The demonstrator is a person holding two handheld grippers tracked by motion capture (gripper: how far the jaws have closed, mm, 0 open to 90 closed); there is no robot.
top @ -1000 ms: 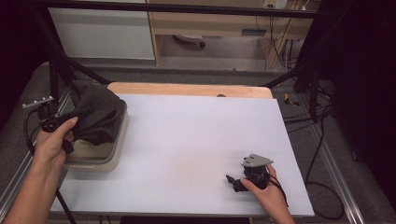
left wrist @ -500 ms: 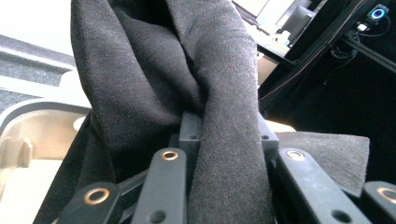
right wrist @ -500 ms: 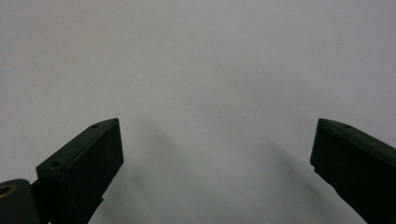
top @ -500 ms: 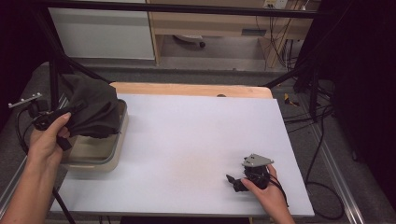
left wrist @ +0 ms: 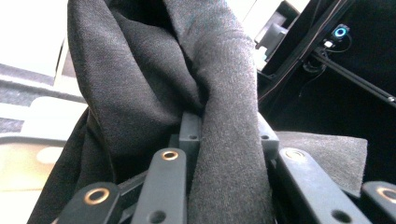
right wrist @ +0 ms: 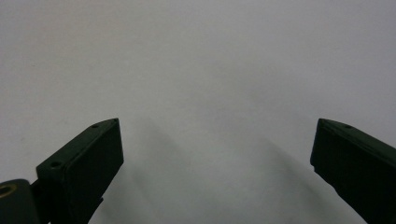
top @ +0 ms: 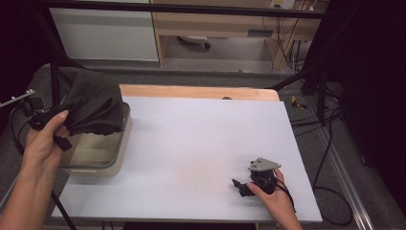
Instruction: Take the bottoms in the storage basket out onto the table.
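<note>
Left gripper: sits at the left edge of the high view, held in the person's left hand; its jaws are clamped on a fold of the dark cloth.
Left gripper's own view: the two black jaws rise from the bottom of the frame with a thick roll of the dark cloth pinched between them; the fabric runs up through the middle and spreads over the upper left of that frame.
Dark cloth: bunched and hanging from the left gripper at the left of the high view, draped over the far rim of the beige bin; its lower folds reach down into the bin's far end.
Beige bin: stands on the left end of the white table, at the lower left of the high view, with its near inner wall bare.
Right gripper: lies low on the table at the lower right of the high view, held in the person's right hand, a grey three-cornered plate on top.
Right gripper's fingers: spread wide apart in its own view, one at the lower left and one at the lower right of the frame, with bare white tabletop between them.
Distance: the two grippers are well apart, at opposite sides of the table.
Wooden board: a strip shows along the table's far edge, in the upper middle of the high view.
</note>
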